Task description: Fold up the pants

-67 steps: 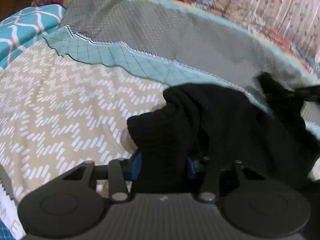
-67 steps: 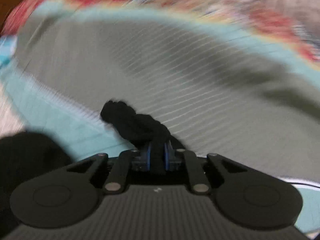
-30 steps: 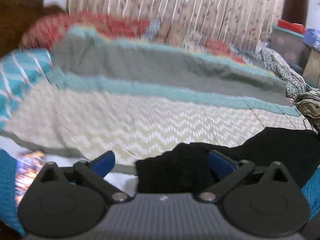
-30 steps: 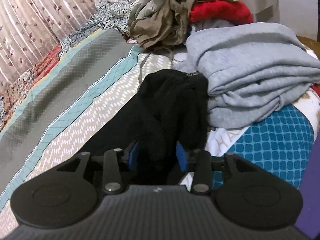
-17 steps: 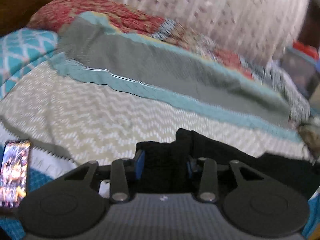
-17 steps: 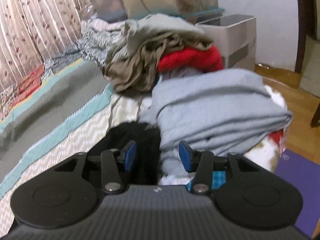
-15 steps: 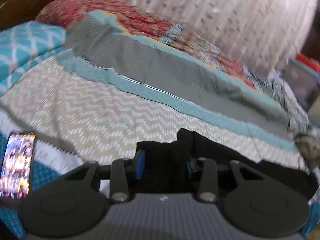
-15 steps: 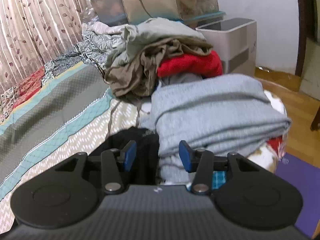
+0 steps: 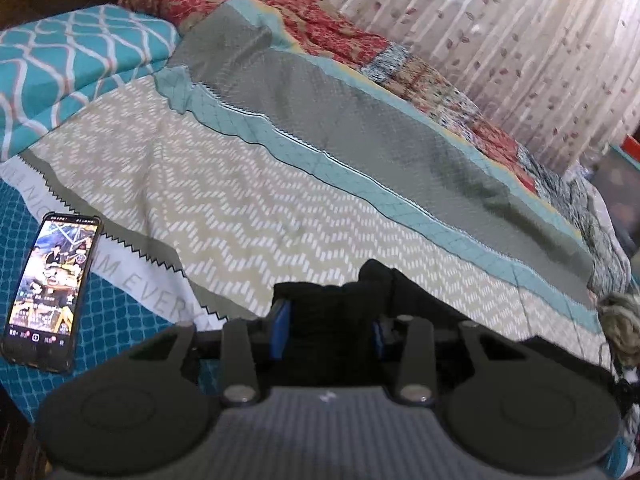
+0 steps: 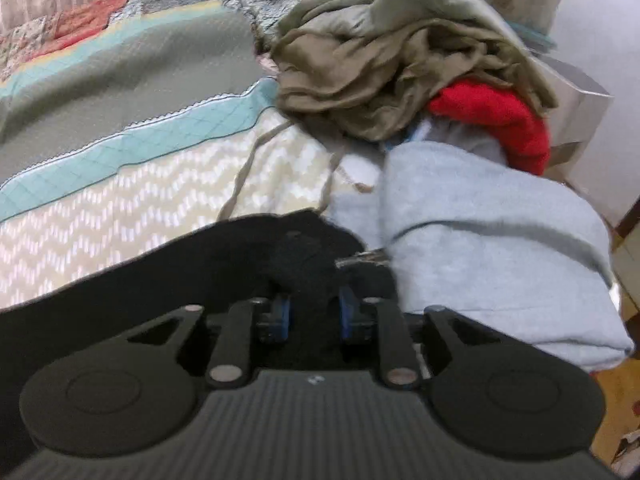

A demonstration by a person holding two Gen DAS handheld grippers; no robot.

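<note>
Nearby, both grippers — left (image 9: 327, 330), right (image 10: 314, 316) just closing — clamped black pants (image 9: 328, 312); the bedspread (image 9: 136, 276) read "EVER" near a phone (image 9: 48, 288).

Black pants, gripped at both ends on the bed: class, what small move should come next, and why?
Probably draw the two ends apart and lay them flat: the left gripper and right gripper, whose jaws have just been closing, each pinch bunched black pants cloth.
</note>
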